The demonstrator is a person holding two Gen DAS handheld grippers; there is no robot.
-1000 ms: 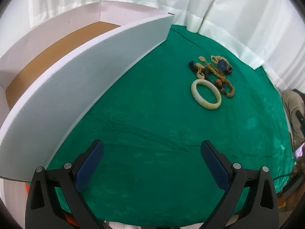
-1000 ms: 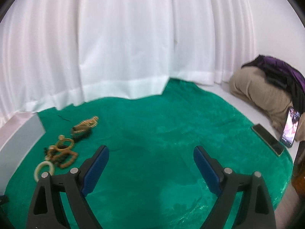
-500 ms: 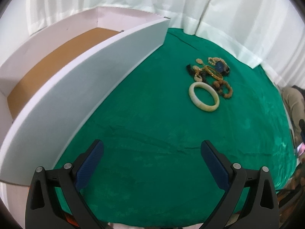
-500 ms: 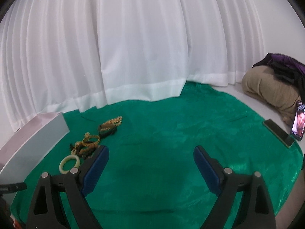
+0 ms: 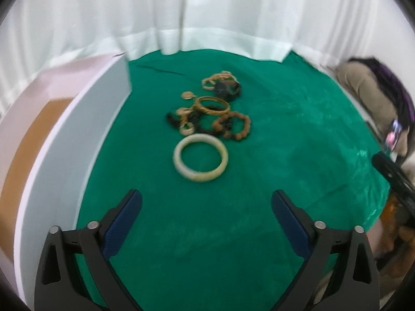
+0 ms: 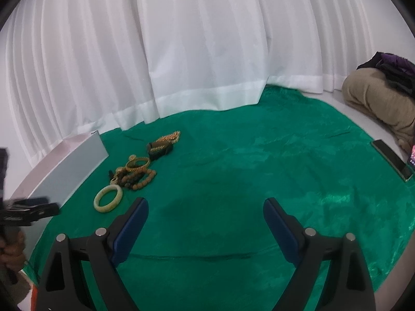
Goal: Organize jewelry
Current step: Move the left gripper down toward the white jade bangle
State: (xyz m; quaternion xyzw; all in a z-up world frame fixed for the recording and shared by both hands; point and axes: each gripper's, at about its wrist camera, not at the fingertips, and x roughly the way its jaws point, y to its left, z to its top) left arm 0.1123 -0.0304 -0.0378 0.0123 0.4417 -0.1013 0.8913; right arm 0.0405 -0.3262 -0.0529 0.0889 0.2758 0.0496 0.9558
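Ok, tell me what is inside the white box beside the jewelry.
The white box shows a bare brown floor with no jewelry on the visible part. Its near wall hides the strip of floor just behind it.

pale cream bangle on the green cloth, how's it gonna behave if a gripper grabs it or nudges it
The pale cream ring-shaped bangle looks thick and solid, so it is probably rigid and will keep its shape, unlike the brown beaded bracelet behind it. Its smooth rounded rim may slip between pads. Lying flat on the green velvet cloth, it should slide rather than roll.
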